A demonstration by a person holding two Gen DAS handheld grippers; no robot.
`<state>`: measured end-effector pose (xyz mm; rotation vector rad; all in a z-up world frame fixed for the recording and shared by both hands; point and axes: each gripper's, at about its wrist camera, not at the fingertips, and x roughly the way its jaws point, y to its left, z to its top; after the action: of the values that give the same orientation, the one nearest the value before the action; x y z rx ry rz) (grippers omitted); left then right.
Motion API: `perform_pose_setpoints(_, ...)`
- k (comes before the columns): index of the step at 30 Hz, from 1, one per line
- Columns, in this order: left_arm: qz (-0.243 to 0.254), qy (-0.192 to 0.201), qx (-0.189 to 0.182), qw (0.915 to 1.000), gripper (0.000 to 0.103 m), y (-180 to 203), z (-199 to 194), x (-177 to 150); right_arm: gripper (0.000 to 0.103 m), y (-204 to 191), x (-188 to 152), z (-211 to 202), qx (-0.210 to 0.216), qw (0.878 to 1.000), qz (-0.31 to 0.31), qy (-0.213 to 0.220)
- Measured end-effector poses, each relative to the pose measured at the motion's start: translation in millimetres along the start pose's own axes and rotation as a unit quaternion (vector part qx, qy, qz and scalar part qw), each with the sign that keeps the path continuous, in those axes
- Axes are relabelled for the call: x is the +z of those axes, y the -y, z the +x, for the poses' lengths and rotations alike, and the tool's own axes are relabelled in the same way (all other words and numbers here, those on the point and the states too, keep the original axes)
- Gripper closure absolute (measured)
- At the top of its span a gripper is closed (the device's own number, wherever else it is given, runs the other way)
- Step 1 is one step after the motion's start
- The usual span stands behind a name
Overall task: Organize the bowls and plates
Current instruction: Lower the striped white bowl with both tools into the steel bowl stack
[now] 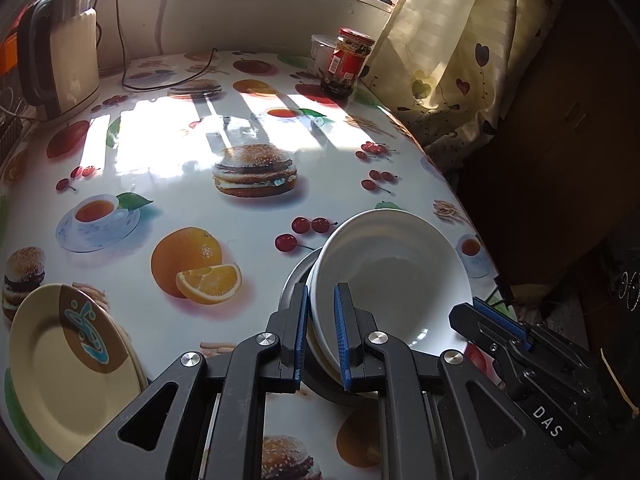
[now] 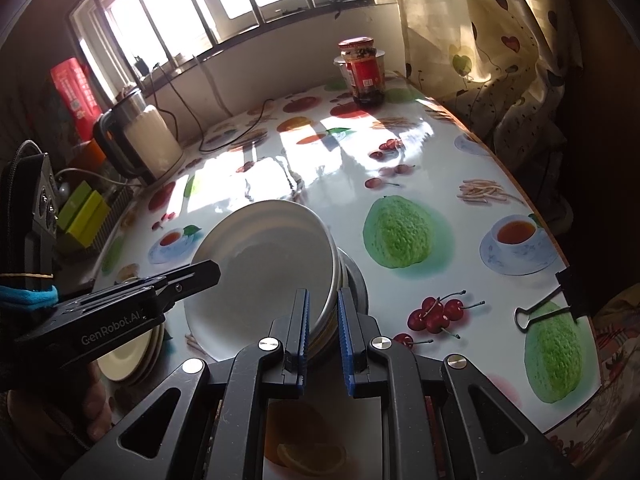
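Observation:
A stack of white bowls (image 1: 394, 276) rests tilted over a metal dish (image 1: 294, 280) near the table's right edge. My left gripper (image 1: 320, 292) is shut on the stack's near-left rim, one blue pad inside and one outside. In the right wrist view my right gripper (image 2: 323, 296) is shut on the opposite rim of the same white bowls (image 2: 264, 264), with the metal dish (image 2: 356, 284) showing behind. Each gripper appears in the other's view: the right gripper (image 1: 478, 306) and the left gripper (image 2: 214, 271). A cream plate with a brown patch (image 1: 68, 364) lies at the left; cream plates (image 2: 128, 360) lie under the left gripper.
A food-print tablecloth (image 1: 180, 152) covers the table. A kettle (image 1: 68, 64) and its cable stand at the back left, a red-lidded jar (image 1: 348, 64) at the back right by the curtain (image 1: 452, 52). A binder clip (image 2: 548, 308) holds the cloth at the right edge.

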<state>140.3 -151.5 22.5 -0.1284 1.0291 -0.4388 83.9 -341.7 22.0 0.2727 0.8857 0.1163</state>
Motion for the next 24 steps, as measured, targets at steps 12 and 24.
perform_pose_setpoints(12,0.003,0.003,0.001,1.0,0.089,-0.4,0.5,0.6,0.089,1.9,-0.7,-0.3,0.0,1.0,0.001,0.003)
perform_pose_setpoints(24,0.004,0.003,0.005,1.0,0.089,0.4,0.8,0.0,0.087,1.8,-0.5,-0.3,0.0,1.0,0.002,0.003)
